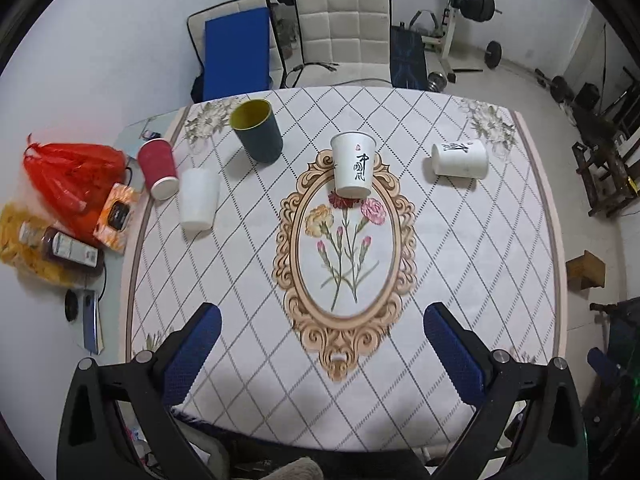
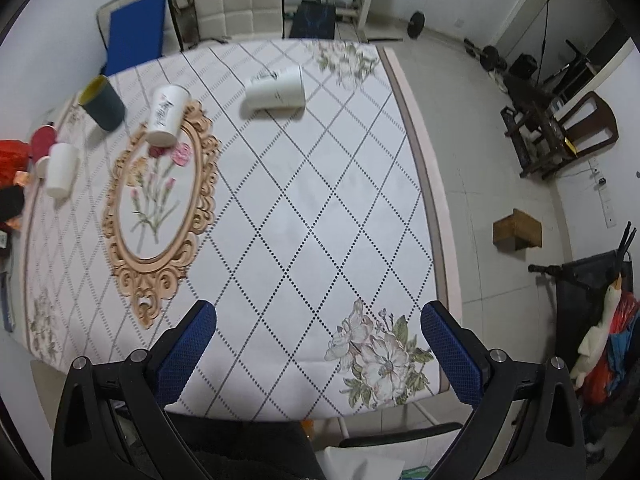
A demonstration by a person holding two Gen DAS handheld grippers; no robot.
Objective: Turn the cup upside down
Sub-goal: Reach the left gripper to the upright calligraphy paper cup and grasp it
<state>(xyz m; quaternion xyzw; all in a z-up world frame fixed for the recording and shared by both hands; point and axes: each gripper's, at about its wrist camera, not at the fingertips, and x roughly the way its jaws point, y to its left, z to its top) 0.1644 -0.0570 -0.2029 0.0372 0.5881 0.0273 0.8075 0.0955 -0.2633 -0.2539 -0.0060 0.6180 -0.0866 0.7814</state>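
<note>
Several cups stand on the patterned tablecloth. A white paper cup with black script stands upright, mouth up, at the top of the oval flower print; it also shows in the right wrist view. A second white script cup lies on its side at the right. A dark cup with a yellow inside stands upright. A plain white cup and a red cup stand upside down at the left. My left gripper and right gripper are both open and empty over the near table edge.
A red bag, snack packs, a bottle and a phone lie on the glass strip left of the cloth. White chairs stand behind the table. Gym weights, a wooden box and dark furniture fill the floor at right.
</note>
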